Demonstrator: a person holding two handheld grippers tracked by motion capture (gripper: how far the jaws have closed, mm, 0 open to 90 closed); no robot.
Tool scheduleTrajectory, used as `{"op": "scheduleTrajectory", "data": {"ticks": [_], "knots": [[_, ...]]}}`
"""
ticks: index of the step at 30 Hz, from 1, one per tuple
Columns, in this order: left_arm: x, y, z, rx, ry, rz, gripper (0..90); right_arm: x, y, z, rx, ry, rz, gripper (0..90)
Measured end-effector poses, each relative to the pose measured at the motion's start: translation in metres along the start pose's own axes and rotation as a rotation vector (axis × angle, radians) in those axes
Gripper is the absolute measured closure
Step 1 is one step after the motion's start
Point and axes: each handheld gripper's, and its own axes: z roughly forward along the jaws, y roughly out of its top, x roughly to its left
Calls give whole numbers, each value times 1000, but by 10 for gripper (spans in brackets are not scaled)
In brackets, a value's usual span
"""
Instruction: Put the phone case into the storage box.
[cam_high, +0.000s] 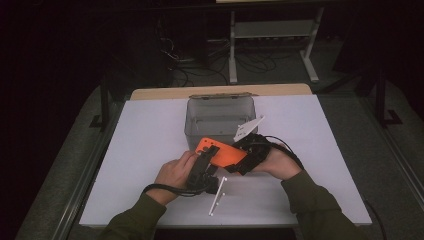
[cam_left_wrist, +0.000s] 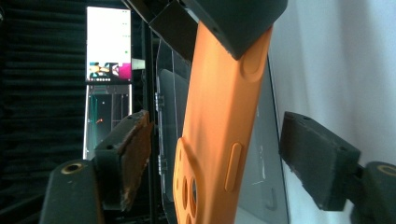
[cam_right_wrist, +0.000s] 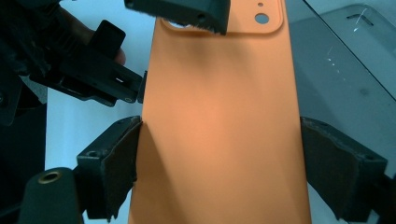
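Phone case (cam_high: 220, 151), orange, held off the table (cam_high: 150, 150) just in front of the clear plastic box (cam_high: 220, 117). Right gripper (cam_right_wrist: 219, 163) has its jaws clamped on the case's two long edges, pads pressing both sides. Left gripper (cam_left_wrist: 215, 158) sits at the camera-cutout end w/ the case between its jaws, but gaps show either side, so not gripping; jaws still apart. Both hands close together, approx. mid-table. Thin white strip (cam_high: 217, 196) lies on the table near the left gripper.

sleeves (cam_high: 320, 207): olive green; tool (cam_high: 209, 161): black, worn pads, brass screws; cable (cam_high: 165, 189): black
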Motion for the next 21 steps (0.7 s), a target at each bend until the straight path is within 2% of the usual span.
{"op": "scheduleTrajectory", "data": {"ticks": [13,21], "knots": [[-3,4,-1,1,24,34,373,0,0,1,-1,4,15,157],[-4,6,0,3,35,39,423,-1,0,1,-2,2,23,156]]}}
